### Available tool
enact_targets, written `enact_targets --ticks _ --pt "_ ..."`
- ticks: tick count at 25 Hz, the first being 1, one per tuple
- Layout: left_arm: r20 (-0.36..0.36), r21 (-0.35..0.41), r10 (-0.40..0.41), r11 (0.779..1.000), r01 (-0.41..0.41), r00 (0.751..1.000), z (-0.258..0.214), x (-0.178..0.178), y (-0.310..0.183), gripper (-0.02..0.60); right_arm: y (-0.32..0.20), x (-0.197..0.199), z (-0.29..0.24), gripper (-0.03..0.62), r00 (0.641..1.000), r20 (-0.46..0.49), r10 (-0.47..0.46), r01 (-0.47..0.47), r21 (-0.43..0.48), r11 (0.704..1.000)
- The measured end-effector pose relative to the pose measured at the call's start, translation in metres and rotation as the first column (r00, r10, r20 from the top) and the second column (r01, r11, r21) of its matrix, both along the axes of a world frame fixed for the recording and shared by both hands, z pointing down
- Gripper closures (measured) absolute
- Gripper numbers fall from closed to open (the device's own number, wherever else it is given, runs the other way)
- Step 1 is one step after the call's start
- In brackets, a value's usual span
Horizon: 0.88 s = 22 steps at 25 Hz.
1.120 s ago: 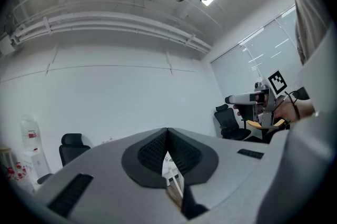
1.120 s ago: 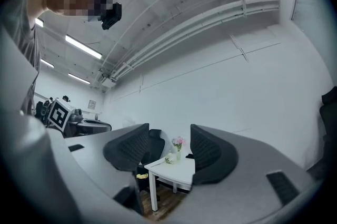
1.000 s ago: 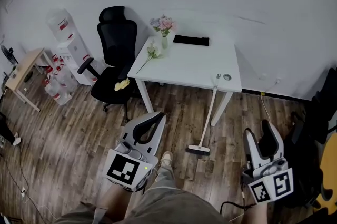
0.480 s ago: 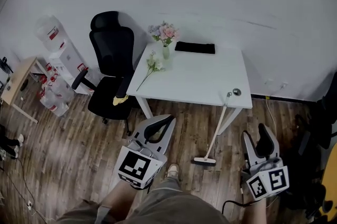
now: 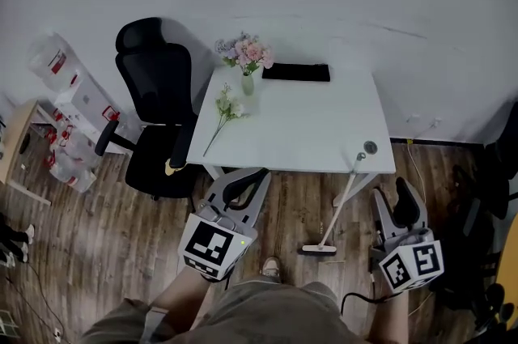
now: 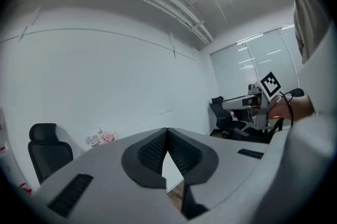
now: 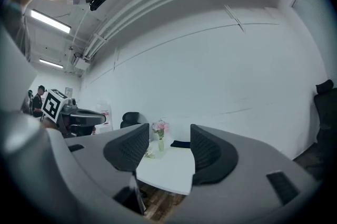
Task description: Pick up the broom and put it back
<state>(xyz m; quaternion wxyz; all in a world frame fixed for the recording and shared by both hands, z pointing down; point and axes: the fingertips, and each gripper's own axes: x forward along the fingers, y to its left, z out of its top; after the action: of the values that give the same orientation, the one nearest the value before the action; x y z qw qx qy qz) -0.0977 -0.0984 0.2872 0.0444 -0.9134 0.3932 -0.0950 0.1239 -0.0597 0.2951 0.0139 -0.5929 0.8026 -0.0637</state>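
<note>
Shifted since the earlier frames: table and broom now lie nearer both grippers, and the office chair sits further left.

Head view
- Broom (image 5: 340, 203): untouched; head on the wood floor (image 5: 97, 237), handle leaning up to the front right corner of the white table (image 5: 316, 128). It stands between the two grippers, nearer the right one.
- Left gripper (image 5: 248, 181): held low, pointing at the table's front edge.
- Right gripper (image 5: 402, 194): held low, just right of the broom head and apart from it.
- On the table: vase of flowers (image 5: 246, 59), loose flower stem (image 5: 220, 112), flat black item (image 5: 295, 73) at the far edge.
- Office chair (image 5: 154, 87), black, left of the table; water dispenser (image 5: 77, 104) beyond it.

Left gripper view
- Left gripper (image 6: 167, 136): jaws pressed together, nothing between them.
- Office chair (image 6: 45, 146) and vase of flowers (image 6: 102, 138) are seen past the jaws, against the wall.

Right gripper view
- Right gripper (image 7: 168, 149): jaws parted, empty; the white table (image 7: 168, 167) shows through the gap.
- Vase of flowers (image 7: 159, 130) and flat black item (image 7: 180, 144) stand on the table.
</note>
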Motion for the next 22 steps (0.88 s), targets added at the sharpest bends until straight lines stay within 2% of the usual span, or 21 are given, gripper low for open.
enact_targets --ticks 8,17,22 --pt "0.0 -0.025 0.001 1.0 -0.001 1.0 0.009 0.001 -0.032 0.566 -0.032 0.0 0.009 0.352 1.0 -0.007 -0.006 0.006 -0.03 1.0" --pt "0.014 -0.055 -0.047 0.997 0.048 0.999 0.018 0.017 -0.052 0.566 -0.066 0.028 0.014 0.352 1.0 -0.005 -0.028 0.028 -0.053 0.998" --pt "0.012 -0.094 -0.062 0.994 0.062 0.998 0.037 0.031 -0.068 0.566 -0.078 0.048 0.04 0.352 1.0 -0.007 -0.015 0.014 -0.102 0.995"
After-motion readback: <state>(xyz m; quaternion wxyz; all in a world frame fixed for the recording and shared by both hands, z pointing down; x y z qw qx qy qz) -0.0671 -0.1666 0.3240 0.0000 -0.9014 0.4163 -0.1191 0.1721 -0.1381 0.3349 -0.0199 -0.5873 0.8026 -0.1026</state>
